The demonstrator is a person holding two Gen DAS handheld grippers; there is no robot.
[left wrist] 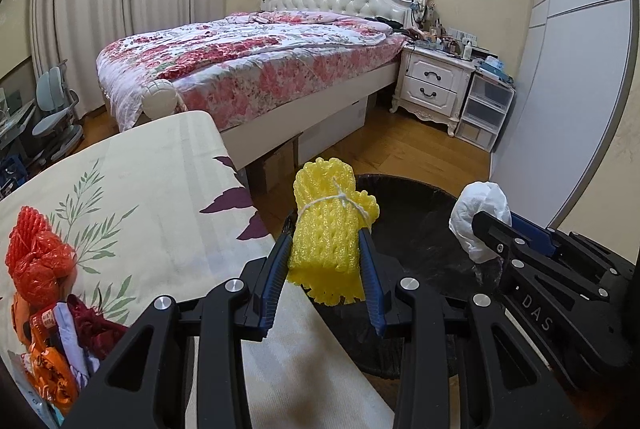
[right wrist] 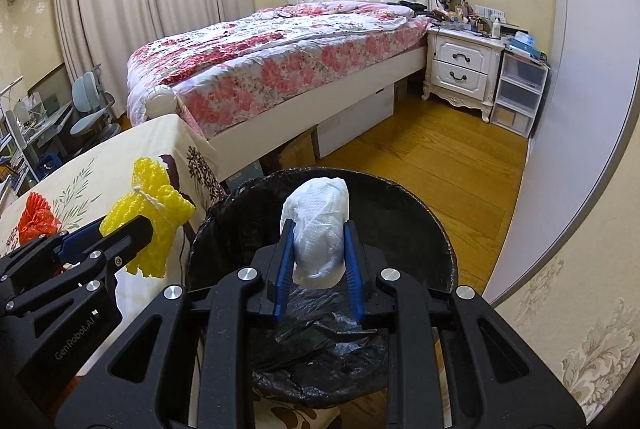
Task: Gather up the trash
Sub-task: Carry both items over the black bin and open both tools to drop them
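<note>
Above the bin, black-lined, beside the worktop edge: right gripper, jaws clamped on crumpled white tissue; left gripper, jaws clamped on yellow foam net tied with string, at the rim.

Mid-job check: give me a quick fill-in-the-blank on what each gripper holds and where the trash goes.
1. The left gripper is shut on a ____ foam net bundle tied with string.
2. The right gripper holds a crumpled white ____.
3. The trash bin is lined with a ____ bag.
4. The orange-red foam net lies on the ____.

Missing words: yellow; paper towel; black; table
</note>
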